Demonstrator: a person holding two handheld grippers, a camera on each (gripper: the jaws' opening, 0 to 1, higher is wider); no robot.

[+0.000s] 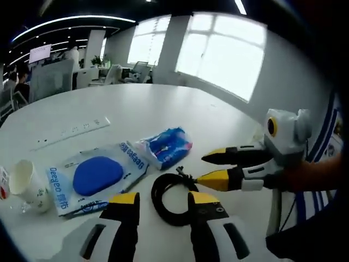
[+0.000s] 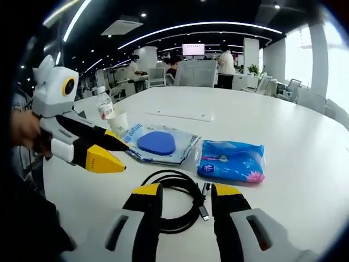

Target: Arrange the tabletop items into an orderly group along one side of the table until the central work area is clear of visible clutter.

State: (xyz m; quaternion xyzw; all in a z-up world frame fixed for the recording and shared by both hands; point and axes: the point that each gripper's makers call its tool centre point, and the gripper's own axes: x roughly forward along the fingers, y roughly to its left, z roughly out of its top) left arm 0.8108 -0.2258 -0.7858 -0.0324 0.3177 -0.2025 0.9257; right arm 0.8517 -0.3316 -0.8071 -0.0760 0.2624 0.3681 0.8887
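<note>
on the white tabletop [image 2: 305, 125] the black cable [image 2: 174, 199], blue pad packet [image 2: 158, 144], tissue pack [image 2: 232, 161] and paper cup [image 2: 117, 123] lie loosely clustered, ungrouped; left tongs [image 1: 162, 197] and right tongs [image 2: 185, 191] both spread, holding nothing; sorting looks barely begun.

Windows [image 1: 218, 52]: large bright panes along the far wall in the left gripper view.
Ceiling lights [image 2: 196, 26]: long curved strips overhead.
Wall screen [image 2: 193, 49]: lit, mounted high at the back.
Office chairs [image 2: 194, 72]: pale, grouped beyond the table.
People [image 2: 224, 65]: standing and seated among distant desks.
Potted plant [image 2: 253, 69]: near the far desks.
</note>
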